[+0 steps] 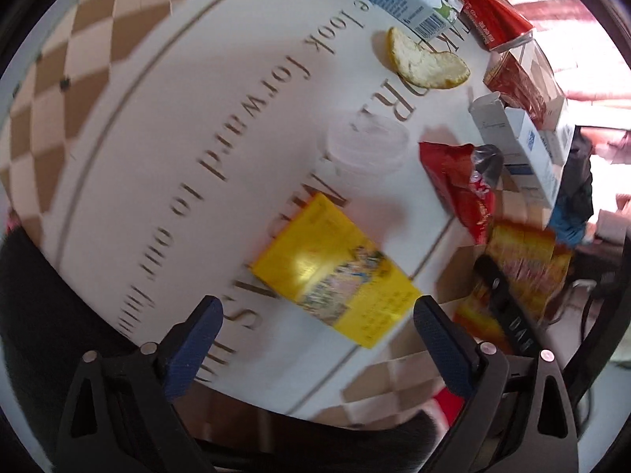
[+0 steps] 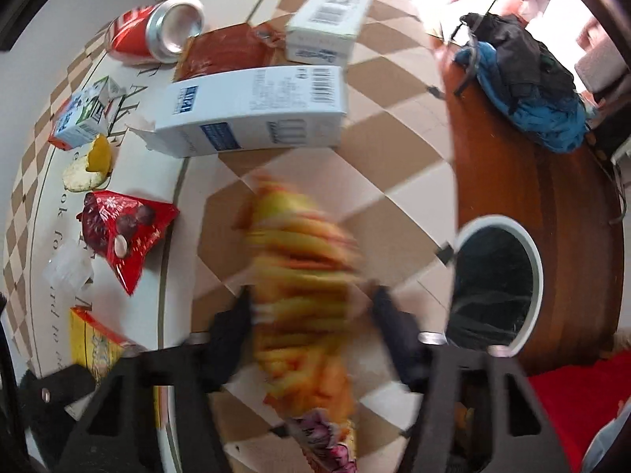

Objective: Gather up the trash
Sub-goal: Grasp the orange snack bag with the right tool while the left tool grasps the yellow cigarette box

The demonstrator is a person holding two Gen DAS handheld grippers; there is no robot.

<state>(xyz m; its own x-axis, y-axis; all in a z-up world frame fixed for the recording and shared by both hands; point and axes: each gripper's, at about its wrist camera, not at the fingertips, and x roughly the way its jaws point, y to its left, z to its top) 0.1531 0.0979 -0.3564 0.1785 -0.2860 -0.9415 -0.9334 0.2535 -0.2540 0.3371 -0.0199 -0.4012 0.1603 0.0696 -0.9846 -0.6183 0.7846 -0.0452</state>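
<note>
My left gripper [image 1: 315, 307] is open, its blue pads on either side of the near end of a yellow box [image 1: 331, 272] that lies on the white printed tablecloth [image 1: 165, 126]. My right gripper [image 2: 313, 335] is shut on a blurred yellow-orange snack bag [image 2: 303, 287], held above the checkered cloth. That bag [image 1: 524, 260] also shows at the right of the left wrist view. A bin with a white rim [image 2: 537, 268] and a dark liner stands just right of the right gripper. The yellow box [image 2: 94, 339] sits at the lower left of the right wrist view.
More litter lies on the table: red can [image 2: 154, 31], large white carton [image 2: 252, 106], small white box [image 2: 327, 23], milk carton [image 2: 83, 114], orange peel [image 2: 88, 165], red snack bag [image 2: 126, 232], clear cup [image 1: 366, 149]. A backpack [image 2: 524, 79] rests on a brown wooden surface [image 2: 512, 181].
</note>
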